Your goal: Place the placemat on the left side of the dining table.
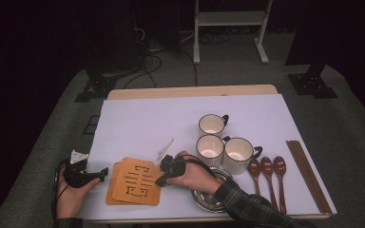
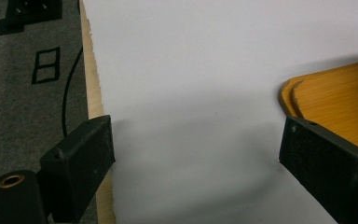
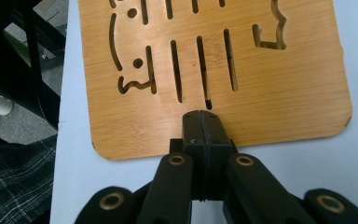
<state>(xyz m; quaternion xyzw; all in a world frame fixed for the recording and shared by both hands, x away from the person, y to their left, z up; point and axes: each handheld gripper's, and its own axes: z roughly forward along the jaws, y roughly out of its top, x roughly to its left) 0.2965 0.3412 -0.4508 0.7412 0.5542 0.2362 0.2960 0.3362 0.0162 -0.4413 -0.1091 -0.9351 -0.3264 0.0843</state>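
A stack of slotted bamboo mats [image 1: 134, 182] lies near the front edge of the white table cover [image 1: 147, 118]. My right gripper [image 1: 160, 180] is shut, its jaws pressed together with nothing between them. In the right gripper view its tips [image 3: 201, 116] rest over the near edge of the top bamboo mat [image 3: 214, 70]. My left gripper [image 1: 102, 174] is just left of the stack. In the left gripper view it [image 2: 196, 140] stands wide open over bare cover, and the mats' rounded corners [image 2: 335, 102] lie beside its right jaw.
Three white cups [image 1: 212, 125] [image 1: 210, 147] [image 1: 238, 153] stand right of the middle. A metal bowl [image 1: 204, 198] lies under the right forearm. Three brown spoons [image 1: 266, 170] and dark chopsticks [image 1: 307, 175] lie at the right. The table's left edge [image 2: 92, 93] is close to the left gripper.
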